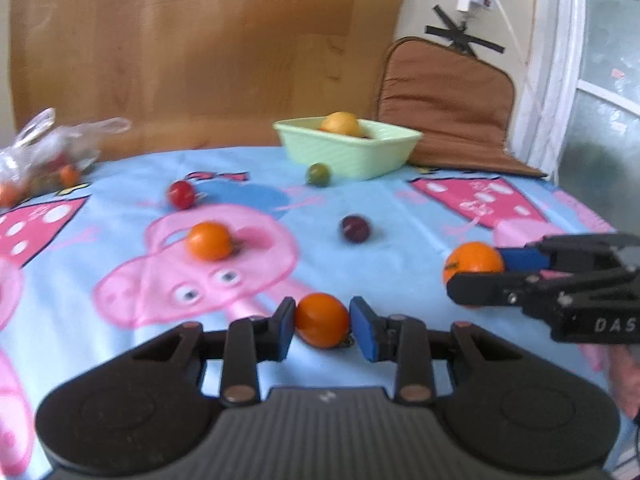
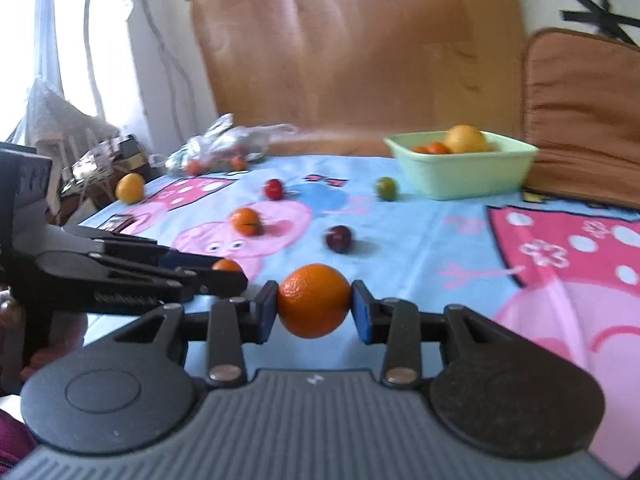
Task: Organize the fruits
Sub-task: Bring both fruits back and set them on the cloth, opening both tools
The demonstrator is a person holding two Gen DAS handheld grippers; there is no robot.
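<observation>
Nearest, at the table's front edge, the left gripper (image 1: 322, 322) has its fingers pinching a small orange tomato (image 1: 322, 320). Just beside it, the right gripper (image 2: 314, 307) clamps its blue fingers on an orange (image 2: 314, 300). Further in, on the pig-print cloth (image 1: 120, 240), lie another orange tomato (image 1: 209, 241), a dark plum (image 1: 355, 229), a red tomato (image 1: 182, 195) and a green one (image 1: 318, 174). By the far edge a pale green tub (image 1: 348, 152) holds a yellow fruit (image 1: 341, 124); a plastic bag (image 1: 44, 152) sits at the far left corner.
</observation>
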